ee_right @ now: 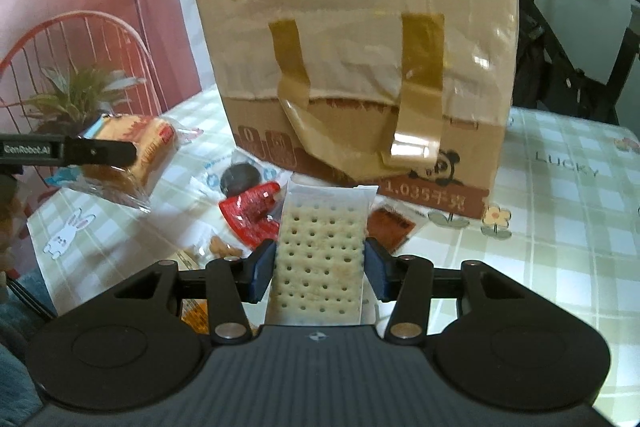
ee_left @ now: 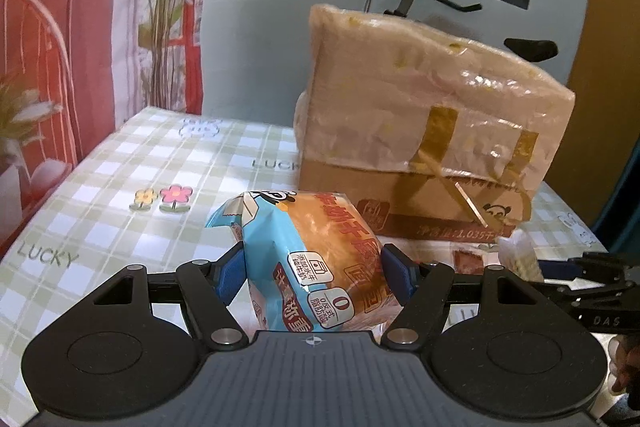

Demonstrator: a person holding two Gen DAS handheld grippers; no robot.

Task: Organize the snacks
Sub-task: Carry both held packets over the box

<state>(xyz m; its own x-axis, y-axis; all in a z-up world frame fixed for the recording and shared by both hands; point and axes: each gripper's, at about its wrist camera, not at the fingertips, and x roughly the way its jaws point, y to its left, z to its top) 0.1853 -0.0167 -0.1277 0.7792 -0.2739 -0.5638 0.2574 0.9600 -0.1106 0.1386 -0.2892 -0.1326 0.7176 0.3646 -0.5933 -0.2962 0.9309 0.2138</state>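
Left hand-held gripper (ee_left: 310,273) and right hand-held gripper (ee_right: 319,269) — both clamped, tilted downward.

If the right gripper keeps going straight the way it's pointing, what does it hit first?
Probably the taped cardboard box, which fills the view ahead of the right gripper and its held cracker packet. Pointing downward, it might touch the brown sachet first; depth is unclear.

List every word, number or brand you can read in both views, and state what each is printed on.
"LUCKY": checked tablecloth, several times.
"1.035", then Chinese characters: cardboard box.
"GenRobot.AI": left hand-held gripper.
"DAS": right hand-held gripper.
"0" with small Chinese characters: bread packet.
Red box panels, loose packets: too blurred.
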